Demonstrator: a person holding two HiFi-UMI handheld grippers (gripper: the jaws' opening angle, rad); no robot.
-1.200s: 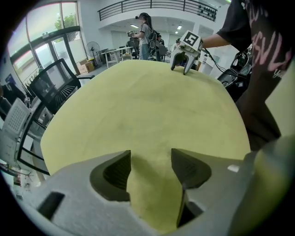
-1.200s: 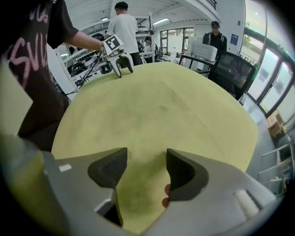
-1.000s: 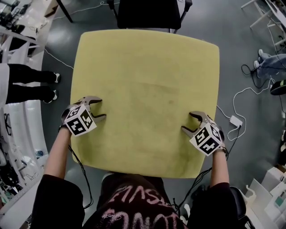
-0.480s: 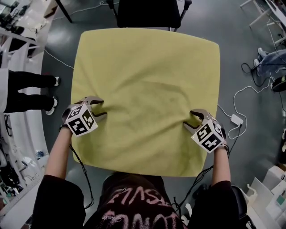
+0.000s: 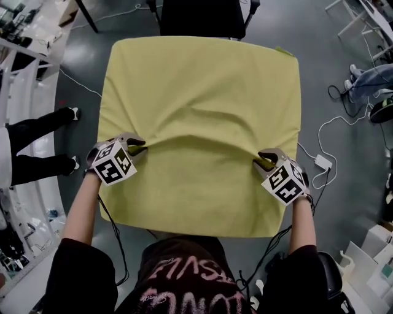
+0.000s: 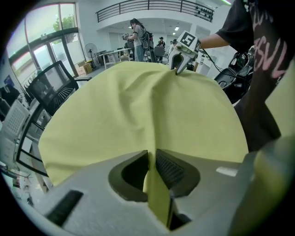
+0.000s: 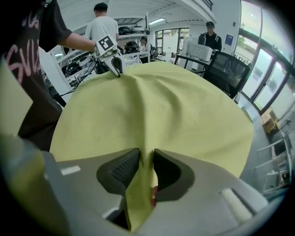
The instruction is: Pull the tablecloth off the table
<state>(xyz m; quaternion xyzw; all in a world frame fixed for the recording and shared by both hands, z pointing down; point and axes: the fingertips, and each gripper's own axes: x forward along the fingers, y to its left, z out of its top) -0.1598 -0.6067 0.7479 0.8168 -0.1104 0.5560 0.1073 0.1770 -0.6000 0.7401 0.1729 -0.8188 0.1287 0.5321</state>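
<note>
Yellow-green tablecloth (image 5: 202,104), spread over the table and hiding all of its top, the near edge hanging just in front of the person's dark shirt (image 5: 184,276). Gathered into a raised ridge running across the cloth between two pinched spots near the near corners, creases fanning out from each.

Pinched at the left spot by the left gripper (image 5: 136,147), jaws just drawn in and now narrow, pads pressed on a thin upright fold of cloth. Pinched likewise at the right spot by the right gripper (image 5: 264,160), jaws also just drawn in, a thicker fold clamped between the pads. Both pointed steeply down, marker cubes toward the person.

Beyond the far edge, a black chair (image 5: 202,15). On the grey floor (image 5: 331,80) to the right, a small white adapter (image 5: 323,164) on its cable. To the left, a bystander's dark-trousered legs (image 5: 37,164).
</note>
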